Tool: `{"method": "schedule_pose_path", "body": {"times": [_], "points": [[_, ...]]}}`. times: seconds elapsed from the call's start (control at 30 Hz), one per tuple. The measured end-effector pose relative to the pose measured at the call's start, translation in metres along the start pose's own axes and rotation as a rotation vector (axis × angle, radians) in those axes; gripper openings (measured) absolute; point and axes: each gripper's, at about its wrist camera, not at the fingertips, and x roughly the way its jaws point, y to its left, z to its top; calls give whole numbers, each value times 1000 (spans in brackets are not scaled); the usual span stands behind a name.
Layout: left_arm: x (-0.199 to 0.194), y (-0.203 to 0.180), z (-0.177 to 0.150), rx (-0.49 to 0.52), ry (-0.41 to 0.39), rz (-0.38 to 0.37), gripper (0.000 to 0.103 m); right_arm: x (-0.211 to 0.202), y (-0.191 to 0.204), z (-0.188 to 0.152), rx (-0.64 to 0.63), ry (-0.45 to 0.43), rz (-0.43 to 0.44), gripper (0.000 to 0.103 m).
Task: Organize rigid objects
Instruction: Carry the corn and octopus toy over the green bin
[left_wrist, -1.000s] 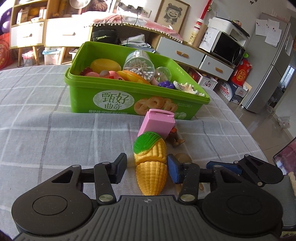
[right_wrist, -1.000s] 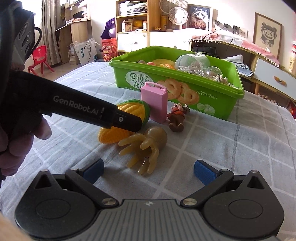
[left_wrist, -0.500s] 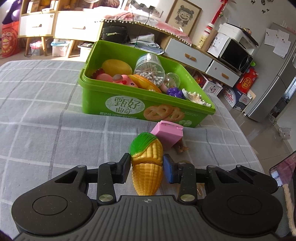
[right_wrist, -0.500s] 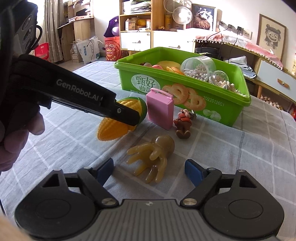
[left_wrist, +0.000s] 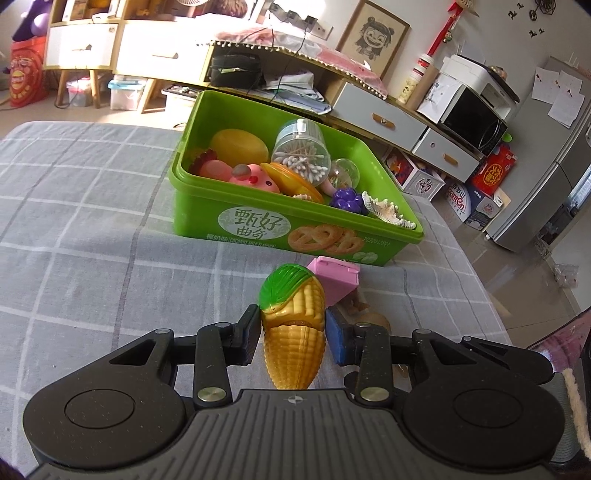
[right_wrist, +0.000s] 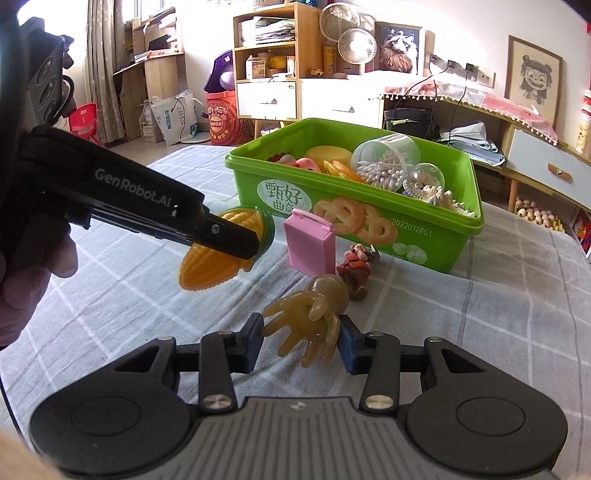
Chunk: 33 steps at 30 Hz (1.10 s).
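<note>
Compared with one second ago, the left gripper (left_wrist: 293, 334) is now clamping the toy corn (left_wrist: 293, 325) between both pads and carrying it clear of the checked tablecloth (left_wrist: 92, 229), where earlier the jaws were standing open around it on the cloth. The right gripper (right_wrist: 301, 341) is now closing narrowly on the amber rubber hand toy (right_wrist: 308, 317), both pads touching its splayed fingers, whereas one second ago its jaws were spread wide and well apart from the toy. In the right wrist view, the left gripper's arm (right_wrist: 147, 199) is crossing the left side and hiding part of the corn (right_wrist: 221, 254). To the right of the corn, the pink box (right_wrist: 309, 242) is standing upright, with a small brown figurine (right_wrist: 356, 267) just beside it. Behind them, the green bin (right_wrist: 369, 221) is holding a cotton-swab jar (right_wrist: 384, 166), a clear ball (right_wrist: 428, 177) and a shell (right_wrist: 439, 197).
</note>
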Motion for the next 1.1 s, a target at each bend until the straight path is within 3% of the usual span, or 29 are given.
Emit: {"method": "schedule_pose_path", "body": {"times": [0.67,0.83,1.1], "points": [[-11,8,55,-172,-105,29,38,-13,-60,75,345,-90,41,12],[-2,9,74,-148,-137,69,38,0,-75,89,419,-106,68,12],[30,8,109,-124,-116,113,38,29,-77,99,463,-86,97,12]]}}
